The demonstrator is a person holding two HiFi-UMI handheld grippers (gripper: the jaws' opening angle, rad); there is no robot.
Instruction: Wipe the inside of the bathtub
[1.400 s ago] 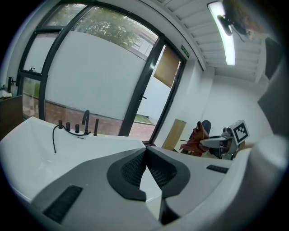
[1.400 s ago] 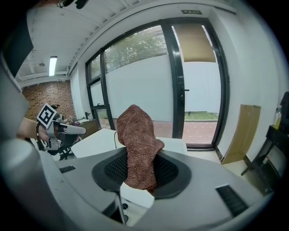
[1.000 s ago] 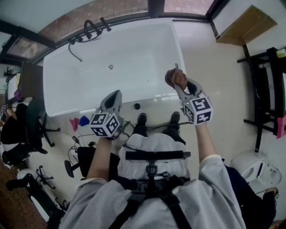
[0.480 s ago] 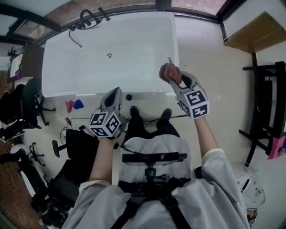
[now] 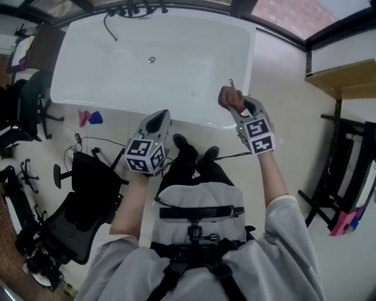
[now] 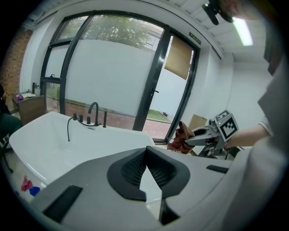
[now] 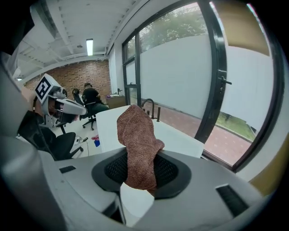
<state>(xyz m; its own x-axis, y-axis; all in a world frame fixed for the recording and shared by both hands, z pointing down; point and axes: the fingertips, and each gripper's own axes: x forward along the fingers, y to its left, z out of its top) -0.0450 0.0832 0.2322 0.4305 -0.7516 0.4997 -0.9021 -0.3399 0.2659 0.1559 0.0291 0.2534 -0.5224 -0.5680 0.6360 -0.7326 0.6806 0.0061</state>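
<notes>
The white bathtub (image 5: pixel 117 70) lies ahead of me, with its black faucet (image 5: pixel 126 10) on the far rim and its drain (image 5: pixel 152 59) in the floor. My right gripper (image 5: pixel 234 104) hovers over the tub's near right corner, shut on a brown cloth (image 5: pixel 228 97). In the right gripper view the cloth (image 7: pixel 135 140) stands up from between the pads. My left gripper (image 5: pixel 159 117) is held just short of the near rim, its jaws together with nothing in them. From the left gripper view, the tub (image 6: pixel 54 144) is at left and the cloth (image 6: pixel 180 137) at right.
Black office chairs (image 5: pixel 88 188) and cables crowd the floor at left. Pink and blue items (image 5: pixel 88 117) lie beside the tub. A black rack (image 5: pixel 341 170) and a wooden shelf (image 5: pixel 343 73) stand at right. A seated person (image 7: pixel 90 97) shows far back.
The head view has swung, so the tub sits more to the left and tilted. Both grippers hold about the same pose by the near rim; the cloth stays gripped.
</notes>
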